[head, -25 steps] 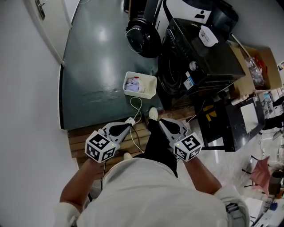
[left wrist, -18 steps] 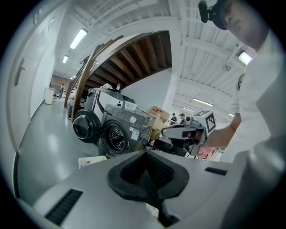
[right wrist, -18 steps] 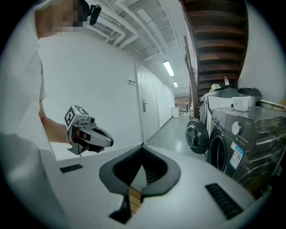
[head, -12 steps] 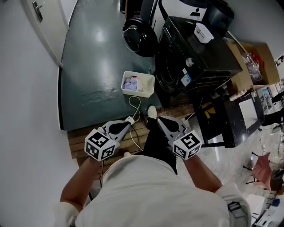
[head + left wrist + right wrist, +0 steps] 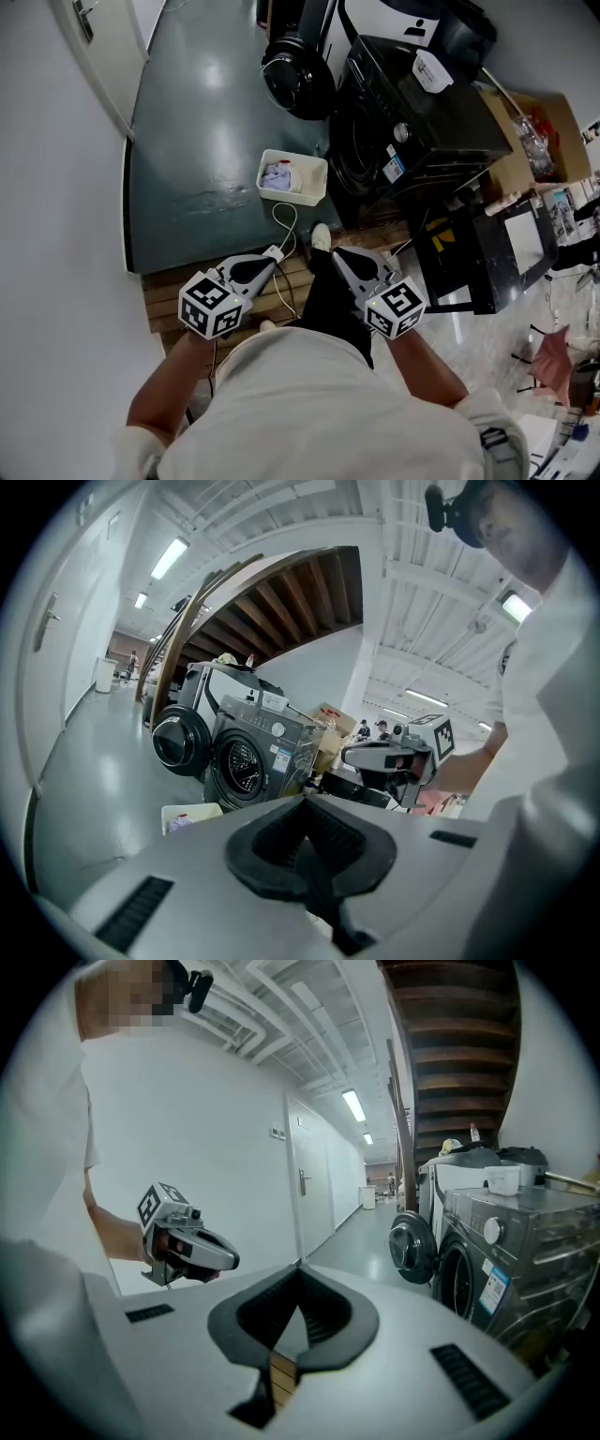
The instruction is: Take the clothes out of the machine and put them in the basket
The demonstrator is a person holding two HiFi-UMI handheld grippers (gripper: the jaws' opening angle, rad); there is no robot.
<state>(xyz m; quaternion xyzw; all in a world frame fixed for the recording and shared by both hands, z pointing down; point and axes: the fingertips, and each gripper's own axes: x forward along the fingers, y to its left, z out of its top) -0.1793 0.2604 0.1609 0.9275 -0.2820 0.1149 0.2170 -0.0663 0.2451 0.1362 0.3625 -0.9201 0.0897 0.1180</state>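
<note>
The black washing machine [image 5: 412, 122] stands at the upper right with its round door [image 5: 298, 80] swung open; its drum [image 5: 242, 763] looks dark inside. A white basket [image 5: 314, 183] sits on the green floor in front of it, with pale lilac and white clothes [image 5: 278, 175] in it. My left gripper [image 5: 272, 255] and right gripper [image 5: 336, 253] are held close to the body over wooden decking, well short of the basket. Both point toward the machine. The left gripper [image 5: 302, 801] is shut and empty. The right gripper [image 5: 298, 1267] is also shut at its tips, with nothing held.
A white cable [image 5: 286, 225] runs from the decking [image 5: 164, 298] toward the basket. A black stand [image 5: 487, 262] and a cardboard box [image 5: 548, 141] crowd the right side. A white wall with a door [image 5: 89, 47] bounds the left.
</note>
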